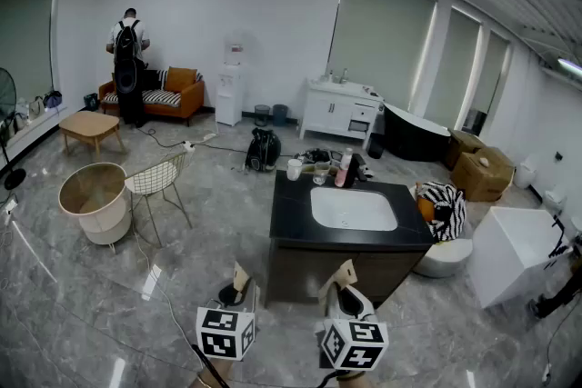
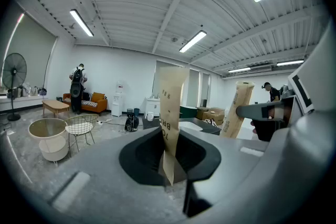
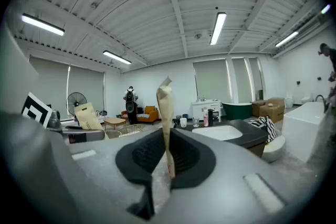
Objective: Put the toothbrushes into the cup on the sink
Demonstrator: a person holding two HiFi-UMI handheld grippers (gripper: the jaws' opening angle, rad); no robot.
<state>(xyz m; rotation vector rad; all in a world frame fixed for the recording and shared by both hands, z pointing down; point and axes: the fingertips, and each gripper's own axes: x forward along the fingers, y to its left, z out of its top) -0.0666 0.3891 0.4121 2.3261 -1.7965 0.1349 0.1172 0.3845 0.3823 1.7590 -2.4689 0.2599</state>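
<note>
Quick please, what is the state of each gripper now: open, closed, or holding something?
Left gripper: closed on a brown paper toothbrush packet.
Right gripper: closed on a second brown paper packet.

Right gripper (image 3: 169,165): I am watching its jaws pressing together on a paper-wrapped toothbrush (image 3: 165,119), which is standing upright between them.
Counter (image 3: 252,135): it is lying ahead and right, carrying a white basin (image 3: 217,132).
Cup (image 3: 183,122): it is sitting at the counter's far left corner.
</note>
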